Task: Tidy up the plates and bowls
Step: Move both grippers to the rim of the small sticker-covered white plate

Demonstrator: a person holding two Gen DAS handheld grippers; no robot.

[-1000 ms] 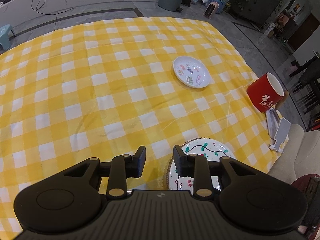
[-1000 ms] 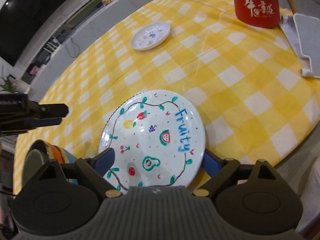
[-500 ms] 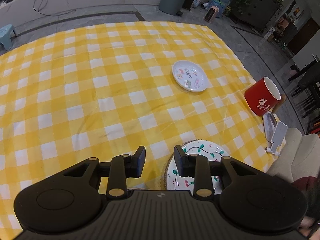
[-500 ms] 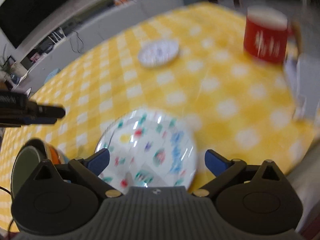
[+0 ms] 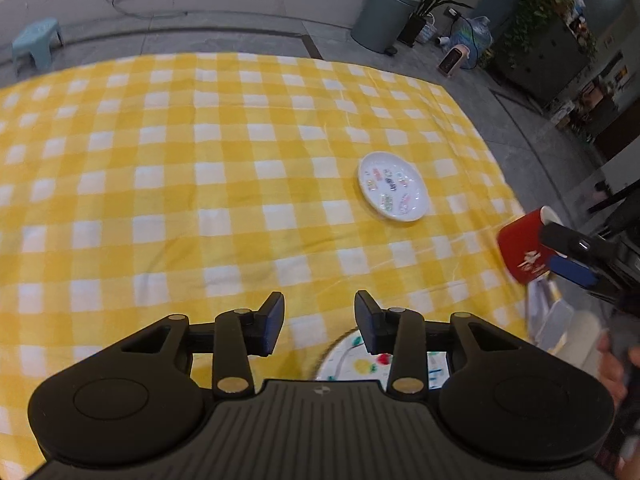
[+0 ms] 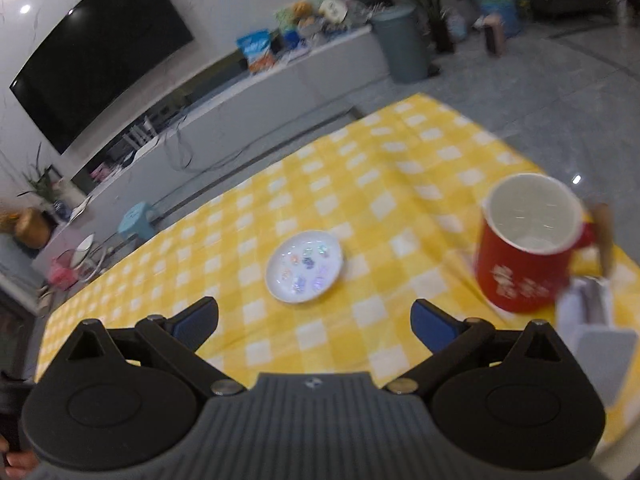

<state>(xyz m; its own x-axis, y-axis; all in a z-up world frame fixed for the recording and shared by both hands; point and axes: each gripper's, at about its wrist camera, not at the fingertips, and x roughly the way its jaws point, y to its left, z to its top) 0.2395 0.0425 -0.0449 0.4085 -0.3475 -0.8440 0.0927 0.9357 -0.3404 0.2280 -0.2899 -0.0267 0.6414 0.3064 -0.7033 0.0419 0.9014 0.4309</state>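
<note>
A small white plate with coloured pictures lies on the yellow checked tablecloth; it also shows in the right wrist view. A large white plate with fruit drawings lies at the table's near edge, partly hidden under my left gripper, which is open and empty above it. My right gripper is open wide and empty, raised above the table and facing the small plate. Its fingers show at the right of the left wrist view.
A red mug with white lettering stands near the right table edge, also in the left wrist view. A white stand sits beside it. Beyond the table are a grey bin, a blue stool and a TV.
My right gripper has lifted off the fruit plate and swung up and forward toward the small plate. The left gripper has risen and tilted slightly; its jaws stay open.
</note>
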